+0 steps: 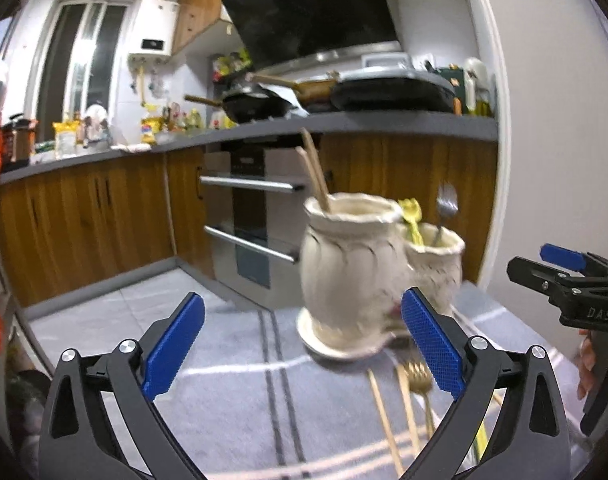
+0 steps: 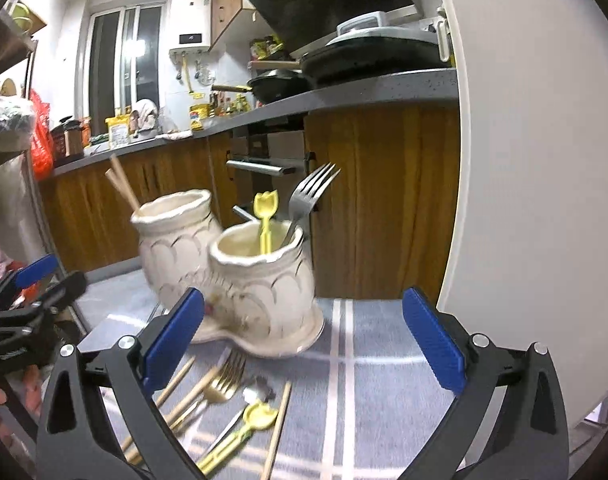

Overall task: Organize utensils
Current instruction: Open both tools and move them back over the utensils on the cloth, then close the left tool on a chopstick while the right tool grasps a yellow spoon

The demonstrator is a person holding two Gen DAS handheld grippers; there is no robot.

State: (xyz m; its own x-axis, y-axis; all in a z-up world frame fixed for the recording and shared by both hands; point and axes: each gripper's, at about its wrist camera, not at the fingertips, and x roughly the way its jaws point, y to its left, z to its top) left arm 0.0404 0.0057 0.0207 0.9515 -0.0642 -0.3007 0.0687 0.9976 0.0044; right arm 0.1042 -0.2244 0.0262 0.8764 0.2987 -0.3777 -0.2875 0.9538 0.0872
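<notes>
A cream ceramic double-pot holder [image 1: 352,272] [image 2: 259,280] stands on the grey striped cloth. One pot holds two wooden chopsticks [image 1: 316,168] [image 2: 121,186]. The other pot holds a yellow spoon [image 2: 267,220] [image 1: 411,220] and a silver fork [image 2: 310,196] [image 1: 446,208]. Loose on the cloth in front lie chopsticks [image 2: 277,428] [image 1: 384,420], a gold fork [image 2: 219,384] [image 1: 418,376], a yellow spoon [image 2: 251,420] and a silver utensil [image 2: 255,392]. My left gripper [image 1: 304,344] [image 2: 31,280] is open and empty, left of the holder. My right gripper [image 2: 304,336] [image 1: 544,268] is open and empty above the loose utensils.
The grey striped cloth [image 2: 384,360] covers the table. A white wall or door panel [image 2: 524,160] stands close on the right. Behind are wooden kitchen cabinets, an oven [image 1: 251,216] and a counter with pans [image 1: 255,104].
</notes>
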